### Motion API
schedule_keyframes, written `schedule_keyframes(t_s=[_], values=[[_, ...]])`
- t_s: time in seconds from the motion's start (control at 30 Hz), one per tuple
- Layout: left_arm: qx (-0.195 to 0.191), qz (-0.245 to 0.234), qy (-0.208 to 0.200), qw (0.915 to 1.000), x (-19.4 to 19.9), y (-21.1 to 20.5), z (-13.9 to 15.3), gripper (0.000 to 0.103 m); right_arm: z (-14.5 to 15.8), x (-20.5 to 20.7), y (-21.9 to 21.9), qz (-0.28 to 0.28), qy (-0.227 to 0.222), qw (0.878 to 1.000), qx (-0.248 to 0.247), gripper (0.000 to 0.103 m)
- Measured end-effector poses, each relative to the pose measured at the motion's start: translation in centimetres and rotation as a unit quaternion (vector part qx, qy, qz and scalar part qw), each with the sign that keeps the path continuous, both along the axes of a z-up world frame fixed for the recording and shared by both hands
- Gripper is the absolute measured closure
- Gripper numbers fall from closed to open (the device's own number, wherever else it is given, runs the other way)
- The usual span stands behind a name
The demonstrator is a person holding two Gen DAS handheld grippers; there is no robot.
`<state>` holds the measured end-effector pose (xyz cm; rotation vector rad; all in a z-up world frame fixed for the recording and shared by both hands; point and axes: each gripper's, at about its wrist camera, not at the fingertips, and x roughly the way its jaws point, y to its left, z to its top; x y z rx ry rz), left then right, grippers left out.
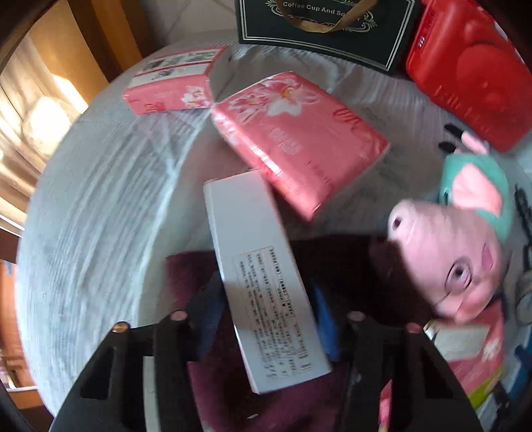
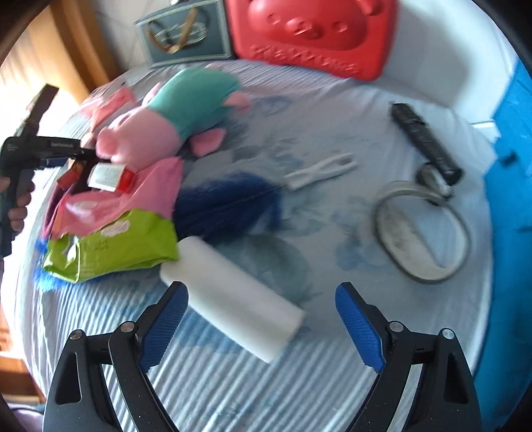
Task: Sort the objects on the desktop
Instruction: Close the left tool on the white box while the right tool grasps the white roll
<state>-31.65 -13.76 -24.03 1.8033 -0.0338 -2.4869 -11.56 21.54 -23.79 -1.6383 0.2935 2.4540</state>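
The left tool (image 1: 266, 319) is clenched on a long white box (image 1: 262, 282), its blue pads pressing both long sides above a dark maroon cloth (image 1: 186, 272) on the counter (image 1: 99, 206). At one o'clock from the box lies a pink tissue pack (image 1: 299, 139), partly overlapped by the box's far end; a second pink pack (image 1: 169, 89) sits at eleven o'clock. A pink pig plush (image 1: 459, 259) lies at three o'clock, with a red case (image 1: 465, 73) and a dark gift box (image 1: 326, 30) beyond.

The right tool (image 2: 262, 325) is released, jaws wide, with a white roll (image 2: 232, 299) lying between its pads, just beside the left pad. A green packet (image 2: 113, 246) lies at ten o'clock, a white clip (image 2: 319, 171) at twelve, a metal ring (image 2: 422, 229) at two.
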Motion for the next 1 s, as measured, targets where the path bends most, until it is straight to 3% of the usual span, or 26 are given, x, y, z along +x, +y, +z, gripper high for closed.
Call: schedule_keyframes(t_s=[0.13,0.23,0.37,0.57,0.67,0.83,0.9,1.0], values=[[-0.016,-0.015,-0.009,0.9997,3.0,-2.0,-0.2,0.063,-1.6,-0.5,-0.9,0.018,-0.021,1.000,0.004,0.011],[-0.014,-0.019,-0.007,0.9997,5.5,-3.0,0.6,0.063,-1.9,-0.1,-1.7,0.018,-0.041,0.998,0.033,0.029],[-0.011,-0.022,-0.019,0.9995,8.8,-4.2,0.7,0.063,-1.6,1.6,-1.9,-0.001,-0.050,0.999,0.007,0.048],[-0.007,-0.017,-0.024,0.9995,10.4,-4.7,0.0,0.063,-1.1,2.8,-2.3,0.004,-0.056,0.997,-0.046,0.050],[-0.008,-0.012,-0.017,0.9998,9.7,-4.5,0.0,0.062,-0.9,1.7,-2.5,0.007,-0.057,0.998,-0.012,0.043],[-0.005,-0.004,-0.014,0.9999,9.5,-4.3,-0.2,0.060,-2.0,-0.4,-2.8,0.009,-0.072,0.997,0.000,0.043],[-0.010,-0.008,-0.009,0.9999,10.1,-4.2,0.1,0.061,-2.2,-0.7,-3.0,0.010,-0.074,0.997,-0.002,0.057],[-0.015,-0.017,0.013,0.9996,12.0,-3.8,1.6,0.061,-1.4,-0.2,-3.7,0.008,-0.071,0.997,0.016,0.058]])
